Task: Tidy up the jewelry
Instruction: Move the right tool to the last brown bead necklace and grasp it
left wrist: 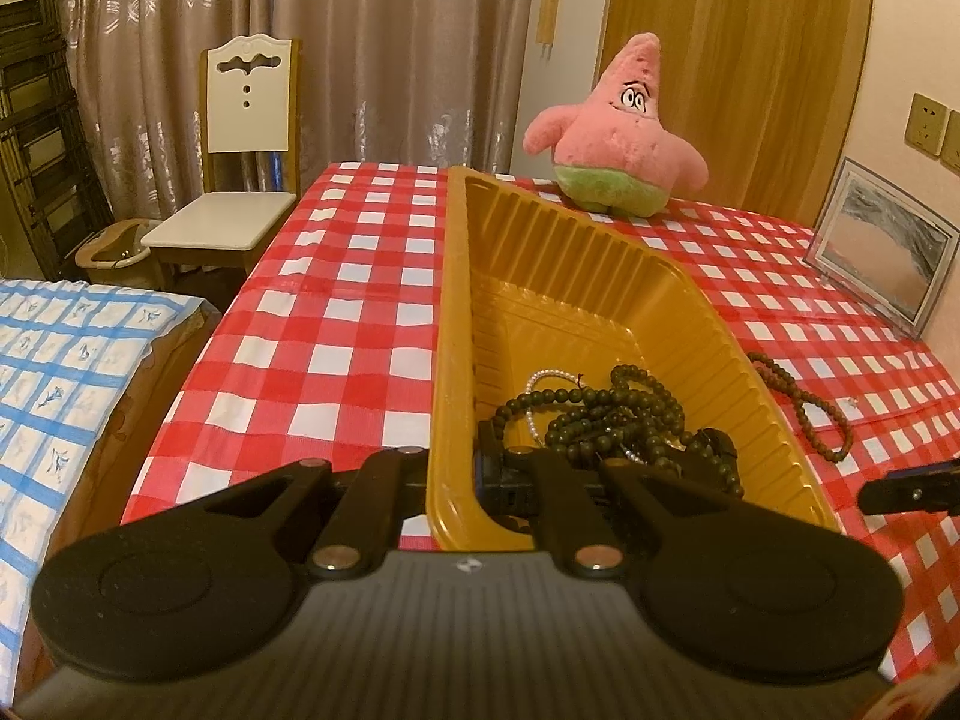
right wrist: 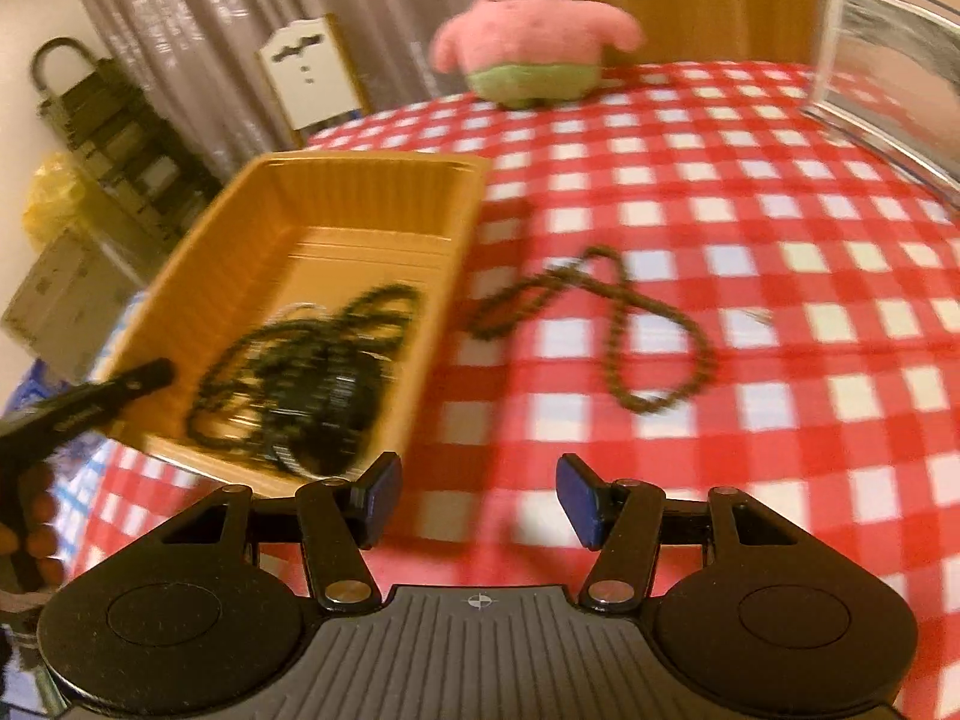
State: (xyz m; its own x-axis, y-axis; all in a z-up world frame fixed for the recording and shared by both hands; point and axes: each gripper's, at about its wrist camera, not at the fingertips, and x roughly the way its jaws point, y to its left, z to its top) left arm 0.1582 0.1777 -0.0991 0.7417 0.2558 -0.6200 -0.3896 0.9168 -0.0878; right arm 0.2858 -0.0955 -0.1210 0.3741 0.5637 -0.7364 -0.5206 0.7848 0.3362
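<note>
The right gripper (right wrist: 477,501) is spread and carries nothing; the left gripper (left wrist: 480,474) seems pinched on the near wall of the yellow tray (left wrist: 456,312), where dark bead strings (left wrist: 606,414) already lie piled. I judge most work done: one brown bead necklace (right wrist: 606,330) waits on the checkered cloth (right wrist: 750,228), at about one o'clock from the right gripper.

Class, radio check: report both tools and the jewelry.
Left tool clamped on yellow tray wall. Right tool open, empty. Brown bead necklace loose on tablecloth beside tray. Path clear.
</note>
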